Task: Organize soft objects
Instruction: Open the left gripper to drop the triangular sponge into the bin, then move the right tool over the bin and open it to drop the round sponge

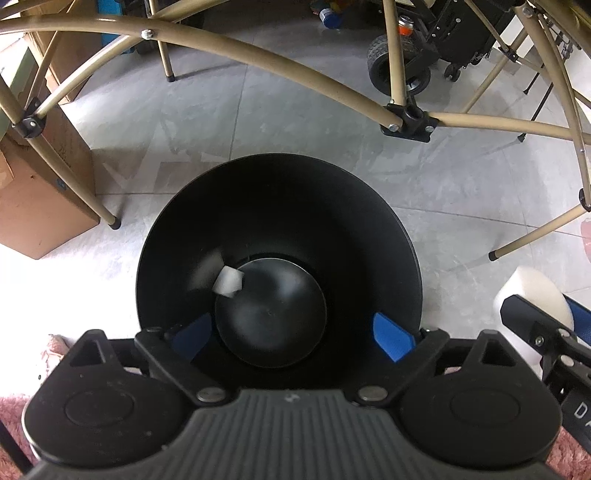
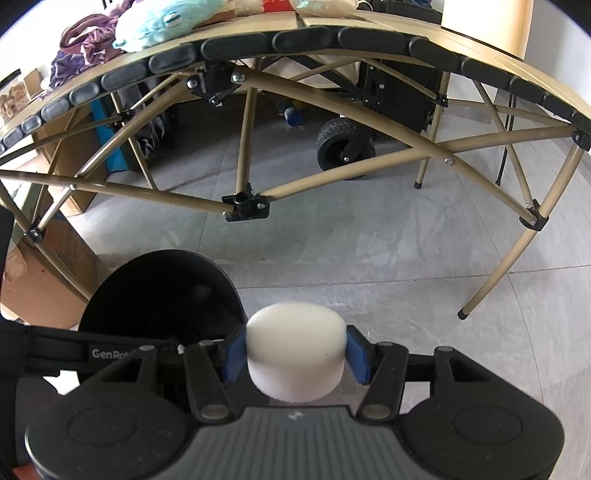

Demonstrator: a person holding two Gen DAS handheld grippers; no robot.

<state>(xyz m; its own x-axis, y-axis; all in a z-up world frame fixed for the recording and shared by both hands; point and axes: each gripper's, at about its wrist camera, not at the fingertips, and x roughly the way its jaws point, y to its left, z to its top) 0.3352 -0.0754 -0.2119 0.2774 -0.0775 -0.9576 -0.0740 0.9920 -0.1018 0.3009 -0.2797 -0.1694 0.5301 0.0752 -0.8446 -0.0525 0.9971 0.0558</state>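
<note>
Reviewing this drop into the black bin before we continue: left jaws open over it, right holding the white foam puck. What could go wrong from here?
1. The right gripper holds the white foam puck beside the black bin, not over it; releasing now would likely drop it on the floor.
2. The left gripper hangs over the bin's mouth, so moving the puck across risks a collision.

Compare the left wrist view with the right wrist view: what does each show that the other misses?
Left wrist only: the bin's inside, with a small white piece in it, and the left gripper open above it.

Right wrist only: the tabletop with a teal plush and purple cloth; the right gripper shut on the foam cylinder.

Both: the bin, the foam cylinder, table frame, tiled floor, cardboard box, black wheel.
</note>
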